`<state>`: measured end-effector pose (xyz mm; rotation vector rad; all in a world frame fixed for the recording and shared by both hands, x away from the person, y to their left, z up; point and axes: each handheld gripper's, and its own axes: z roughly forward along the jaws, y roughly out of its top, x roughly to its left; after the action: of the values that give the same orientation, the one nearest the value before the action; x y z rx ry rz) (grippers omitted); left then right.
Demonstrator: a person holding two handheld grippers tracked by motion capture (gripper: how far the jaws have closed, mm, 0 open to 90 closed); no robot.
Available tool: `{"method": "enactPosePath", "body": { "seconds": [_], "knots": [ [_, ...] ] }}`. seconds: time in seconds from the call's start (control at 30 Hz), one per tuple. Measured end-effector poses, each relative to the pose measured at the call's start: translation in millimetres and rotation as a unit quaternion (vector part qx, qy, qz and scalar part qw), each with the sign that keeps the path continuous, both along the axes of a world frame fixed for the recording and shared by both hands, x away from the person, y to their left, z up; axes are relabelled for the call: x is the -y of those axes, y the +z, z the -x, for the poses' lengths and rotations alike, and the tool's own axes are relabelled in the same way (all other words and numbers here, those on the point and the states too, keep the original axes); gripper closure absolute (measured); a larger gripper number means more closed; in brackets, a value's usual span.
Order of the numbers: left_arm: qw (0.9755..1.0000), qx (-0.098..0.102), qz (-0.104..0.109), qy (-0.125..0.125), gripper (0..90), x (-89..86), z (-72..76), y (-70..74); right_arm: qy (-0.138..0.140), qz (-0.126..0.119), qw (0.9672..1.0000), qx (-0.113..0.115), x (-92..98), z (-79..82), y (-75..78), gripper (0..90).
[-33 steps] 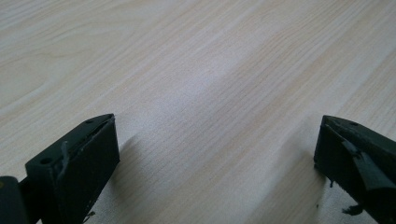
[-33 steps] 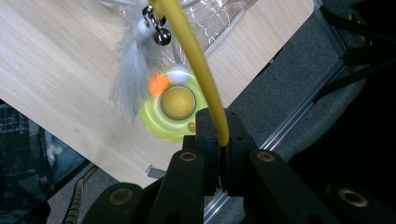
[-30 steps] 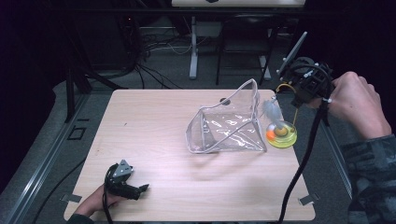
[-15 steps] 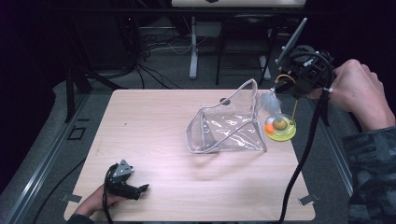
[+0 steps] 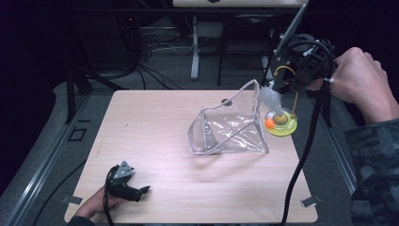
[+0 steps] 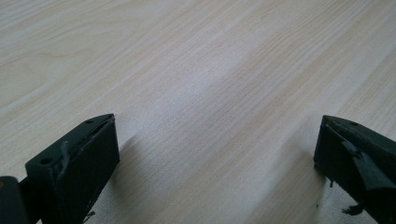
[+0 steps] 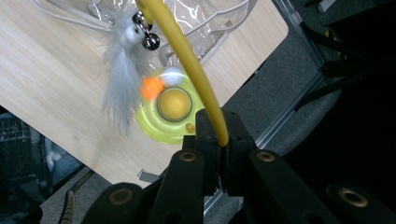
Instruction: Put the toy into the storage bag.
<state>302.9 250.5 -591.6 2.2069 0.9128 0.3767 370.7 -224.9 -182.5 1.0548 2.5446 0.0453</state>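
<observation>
Two tools work over one worktop, and every place below is given relative to the pouch, a clear soft plastic bag standing open near the worktop's right half.

1. Worktop: pale wood; it carries the pouch.

2. Pouch: thin, floppy film with a stiff rim. Judged light and easily pushed aside; its mouth faces the right edge.

3. Left tool: rests on the worktop well apart from the pouch, toward the near left corner. In the left gripper view its jaws stand wide with bare wood between them.

4. Right tool: held above and to the right of the pouch, past the worktop's right edge. Its jaws are clamped on the toy's yellow wand.

5. Toy: a cat toy with a lime disc base, a yellow ball and smaller orange and white balls. It hangs in the air just beside the pouch's right wall, clear of the worktop.

6. Feather with small bells: dangles from the wand's tip, between base and pouch.

Handling, as judged: the toy is light. The wand is springy, so the base is likely to swing. A hold low on the wand, near the base, should steady it. The feather is soft and may snag the pouch rim.
</observation>
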Motion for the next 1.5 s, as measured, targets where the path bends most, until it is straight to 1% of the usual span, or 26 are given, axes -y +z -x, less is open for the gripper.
{"method": "enactPosePath", "body": {
  "seconds": [0.03, 0.07, 0.1, 0.27, 0.4, 0.47, 0.53, 0.57, 0.77, 0.8, 0.93, 1.0, 1.07, 1.1, 1.17, 1.2, 1.27, 1.3, 1.33, 1.4, 1.5],
  "knots": [
    [1.0, 0.0, 0.0, 0.0, 0.0, 0.0, 0.0, 0.0, 0.0, -0.002, 1.0, 0.003, -1.1, -0.2, 1.0, 87.5],
    [1.0, 0.0, 0.0, 0.0, 0.0, 0.0, 0.0, 0.0, 0.001, 0.001, 1.0, 0.003, -2.1, -0.8, 2.8, 87.5],
    [1.0, 0.0, 0.0, 0.0, 0.0, 0.0, 0.0, 0.0, -0.001, -0.007, 1.0, 0.007, -3.1, -1.1, 3.0, 87.5],
    [1.0, 0.0, 0.0, 0.0, 0.0, 0.0, 0.0, 0.0, 0.003, -0.003, 0.9999, 0.009, -8.5, -4.8, 9.4, 87.6],
    [1.0, 0.0, 0.0, 0.0, 0.0, 0.0, 0.0, 0.0, 0.007, -0.007, 0.9999, 0.012, -14.2, -6.7, 13.4, 87.8],
    [1.0, 0.0, 0.0, 0.0, 0.0, 0.0, 0.0, 0.0, 0.01, -0.01, 0.9998, 0.017, -17.7, -7.7, 14.6, 87.8],
    [1.0, 0.0, 0.0, 0.0, 0.0, -0.1, -0.1, 0.0, 0.013, -0.01, 0.9997, 0.016, -21.0, -10.4, 15.6, 87.8],
    [1.0, 0.0, 0.0, 0.0, 0.0, 0.0, 0.0, 0.0, 0.013, -0.014, 0.9997, 0.018, -22.8, -12.4, 16.4, 87.8],
    [1.0, 0.0, -0.001, -0.002, 0.0, -0.2, -0.3, 0.1, 0.015, -0.022, 0.9995, 0.019, -30.3, -20.6, 16.8, 87.7],
    [1.0, 0.001, -0.001, -0.002, 0.0, -0.2, -0.3, 0.1, 0.015, -0.027, 0.9993, 0.021, -31.6, -21.4, 16.3, 87.8],
    [1.0, 0.001, -0.001, -0.002, 0.0, -0.2, -0.3, 0.1, 0.02, -0.025, 0.9993, 0.019, -37.6, -25.5, 16.0, 87.7],
    [1.0, 0.0, -0.001, -0.002, 0.0, -0.2, -0.3, 0.1, 0.023, -0.026, 0.9992, 0.022, -41.0, -26.7, 15.6, 87.7],
    [1.0, 0.0, 0.0, -0.001, 0.0, -0.1, -0.2, 0.0, 0.023, -0.033, 0.9988, 0.026, -44.4, -27.6, 14.4, 87.7],
    [1.0, 0.001, -0.001, -0.002, 0.0, -0.3, -0.3, 0.1, 0.026, -0.026, 0.999, 0.023, -45.7, -28.7, 15.5, 87.6],
    [1.0, 0.0, 0.0, -0.001, 0.0, -0.1, -0.2, 0.0, 0.027, -0.029, 0.9989, 0.024, -47.8, -31.2, 15.1, 87.6],
    [1.0, 0.0, -0.001, -0.002, 0.0, -0.2, -0.3, 0.1, 0.026, -0.035, 0.9988, 0.024, -48.8, -32.0, 14.5, 87.6],
    [1.0, 0.0, 0.0, -0.001, 0.0, -0.1, -0.1, 0.0, 0.028, -0.035, 0.9987, 0.024, -50.3, -33.9, 14.7, 87.5],
    [1.0, 0.0, 0.0, -0.001, 0.0, -0.2, -0.2, 0.0, 0.027, -0.042, 0.9984, 0.025, -51.5, -34.6, 13.7, 87.5],
    [1.0, 0.0, -0.001, -0.002, 0.0, -0.2, -0.3, 0.0, 0.027, -0.044, 0.9983, 0.027, -52.8, -35.2, 13.3, 87.5],
    [1.0, 0.0, -0.001, -0.002, 0.0, -0.2, -0.3, 0.0, 0.032, -0.04, 0.9984, 0.025, -55.6, -37.2, 12.6, 87.5],
    [1.0, 0.001, -0.001, -0.002, 0.0, -0.2, -0.3, 0.0, 0.033, -0.045, 0.9981, 0.027, -60.7, -40.5, 9.3, 87.5]
  ]
}}
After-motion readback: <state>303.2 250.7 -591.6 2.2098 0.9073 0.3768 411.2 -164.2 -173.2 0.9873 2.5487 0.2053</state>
